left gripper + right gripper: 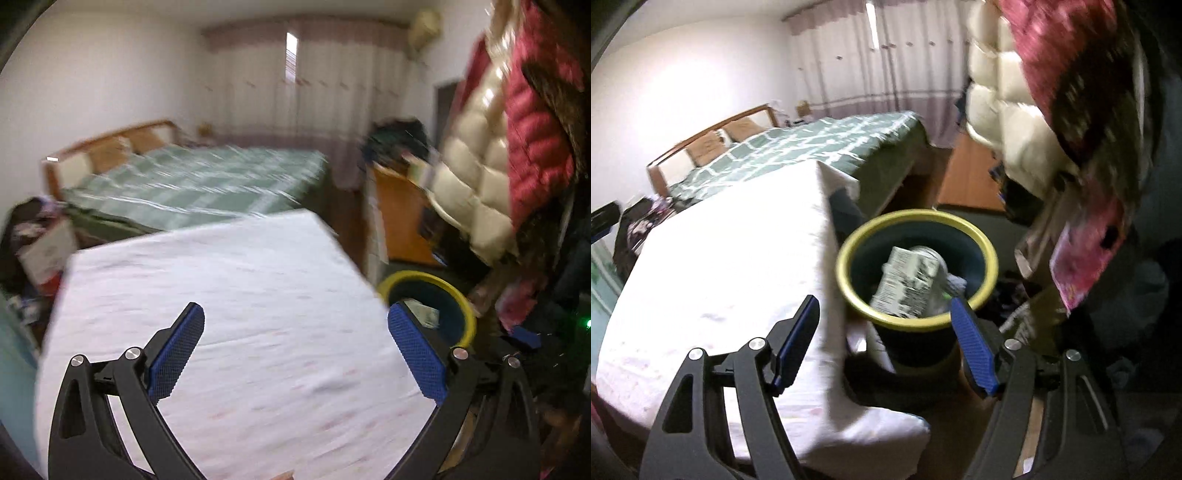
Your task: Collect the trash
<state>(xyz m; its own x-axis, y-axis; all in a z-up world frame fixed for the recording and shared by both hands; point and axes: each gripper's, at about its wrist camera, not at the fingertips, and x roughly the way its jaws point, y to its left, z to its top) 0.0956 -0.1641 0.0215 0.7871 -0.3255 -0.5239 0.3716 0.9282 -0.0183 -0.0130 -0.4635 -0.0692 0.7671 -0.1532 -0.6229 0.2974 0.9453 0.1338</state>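
My left gripper (295, 345) is spread wide with nothing between its blue pads, over the white-sheeted table (229, 295), and my right gripper (884, 328) is also parted and empty, aimed down at the yellow-rimmed bin (991, 258) beside the table edge so drops land inside. The trash, a printed carton (905, 284) with crumpled bits beside it, already lies in the bin; what I see of the table is bare, so collection looks nearly done. Bedroom: green checked bed (192, 181) behind, curtains, puffy jackets (517, 129) hanging right; the view is blurry.
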